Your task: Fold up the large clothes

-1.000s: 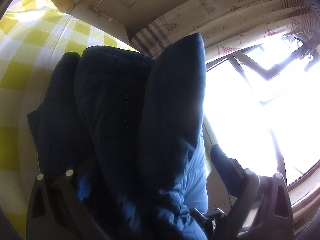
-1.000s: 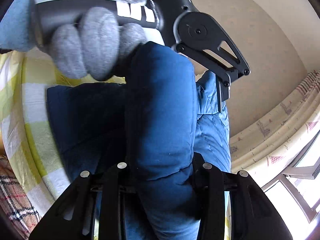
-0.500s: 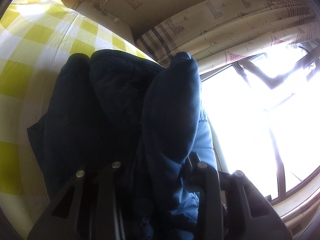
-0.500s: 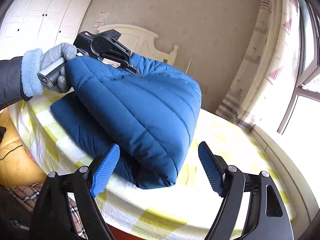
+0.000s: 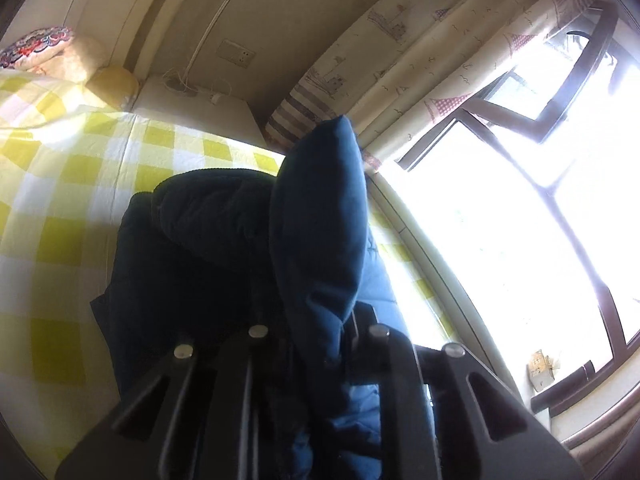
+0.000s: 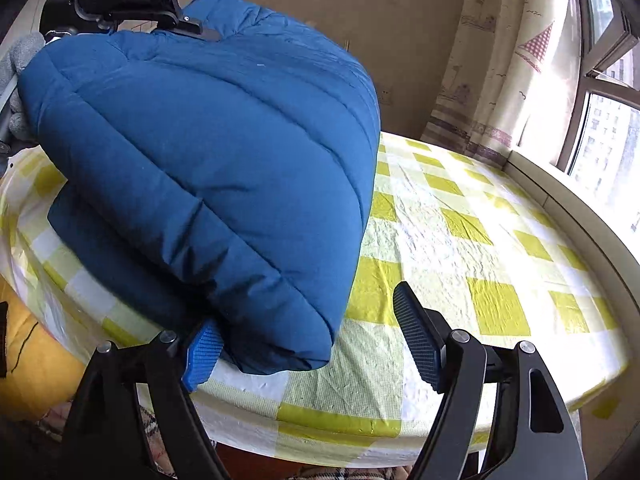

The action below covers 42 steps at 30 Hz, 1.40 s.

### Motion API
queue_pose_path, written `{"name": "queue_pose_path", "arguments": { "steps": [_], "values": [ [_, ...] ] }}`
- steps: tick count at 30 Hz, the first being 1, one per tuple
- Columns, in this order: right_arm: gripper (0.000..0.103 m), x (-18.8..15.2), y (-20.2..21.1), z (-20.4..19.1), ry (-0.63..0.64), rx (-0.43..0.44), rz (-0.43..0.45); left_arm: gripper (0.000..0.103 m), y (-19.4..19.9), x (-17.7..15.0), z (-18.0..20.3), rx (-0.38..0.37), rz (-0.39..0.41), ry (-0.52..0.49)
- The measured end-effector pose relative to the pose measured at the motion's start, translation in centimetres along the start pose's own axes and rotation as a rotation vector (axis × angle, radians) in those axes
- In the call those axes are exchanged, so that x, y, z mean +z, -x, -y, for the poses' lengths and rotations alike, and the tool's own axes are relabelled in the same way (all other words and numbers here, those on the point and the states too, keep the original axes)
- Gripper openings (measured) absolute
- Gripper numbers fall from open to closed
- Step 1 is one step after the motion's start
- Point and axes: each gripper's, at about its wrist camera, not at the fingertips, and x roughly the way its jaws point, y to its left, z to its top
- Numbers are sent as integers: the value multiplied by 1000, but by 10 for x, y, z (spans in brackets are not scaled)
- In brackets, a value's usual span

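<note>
A blue puffer jacket (image 6: 208, 168) lies partly folded on the yellow-checked bedspread (image 6: 460, 248), its upper layer lifted. My left gripper (image 5: 316, 332) is shut on a fold of the jacket (image 5: 320, 216) and holds it up; in the right wrist view this gripper (image 6: 132, 4) shows at the jacket's far top edge. My right gripper (image 6: 308, 344) is open, its blue pads either side of the jacket's near corner, holding nothing.
The window (image 6: 600, 128) and patterned curtain (image 6: 512, 60) line the right side. A white headboard (image 5: 156, 12) and pillow (image 5: 44, 48) stand at the far end. An orange cushion (image 6: 28, 360) and plaid fabric (image 6: 156, 428) lie below the bed edge.
My right gripper opened, let go of the jacket and drew back toward the near bed edge. My left gripper closed on the fold and keeps it lifted.
</note>
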Motion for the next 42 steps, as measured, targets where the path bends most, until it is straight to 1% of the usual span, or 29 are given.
{"name": "queue_pose_path", "arguments": {
  "steps": [2,3,5,6,7,9,10,12,14,15,17,18,20,21,23,26,28,30,31,32,33,35,36,38,40,42],
  "values": [
    [71,1,-1,0,4,6,-13,14,18,7,1,-3,21,-21],
    [71,1,-1,-2,14,2,-11,14,23,8,-7,9,22,-15],
    [71,-1,-1,-4,21,-5,-7,14,18,-1,-38,35,-6,38],
    [71,-1,-1,-3,17,-1,-8,15,8,-11,-57,54,-32,77],
    [71,-1,-2,-2,12,6,-8,16,-2,-23,-77,53,-52,114],
    [71,-2,-3,0,11,10,-7,18,-4,-41,-101,-47,9,167],
    [71,-1,-3,1,13,12,-8,19,-4,-45,-106,-67,29,186],
    [71,1,-1,1,22,19,-16,19,-4,-45,-104,-54,41,186],
    [71,2,7,1,53,55,-22,20,-4,-41,-95,-15,31,148],
    [71,1,15,1,83,60,-6,20,-4,-40,-91,3,24,127],
    [71,-3,38,2,108,111,63,21,-6,-41,-90,21,15,95],
    [71,-4,51,5,80,138,101,21,-6,-42,-91,20,15,92],
    [71,2,67,7,11,189,145,22,-8,-44,-95,6,21,104],
    [71,9,70,4,-1,208,154,23,-10,-45,-96,1,23,112],
    [71,30,71,-12,27,223,166,23,-10,-46,-97,0,27,115],
    [71,67,74,-42,51,251,230,24,-11,-47,-95,15,26,107],
    [72,92,70,-63,59,268,255,25,-9,-47,-95,22,25,106],
    [74,105,60,-89,114,251,254,27,-10,-45,-93,24,23,111],
    [74,105,51,-104,157,240,235,28,-8,-42,-90,27,20,114],
    [74,101,35,-119,212,229,187,31,-7,-41,-90,31,15,114],
    [75,92,18,-132,267,199,138,40,-5,-39,-90,47,10,113],
    [75,70,3,-147,390,124,176,50,5,-33,-92,75,8,136],
    [75,65,1,-150,412,110,185,50,13,-29,-95,83,28,158],
    [75,68,0,-148,392,123,163,50,36,-21,-95,125,113,177],
    [75,72,-1,-149,400,124,149,50,59,-12,-83,122,192,158],
    [75,71,-2,-148,396,122,152,51,68,-4,-60,126,218,102]
  ]
}}
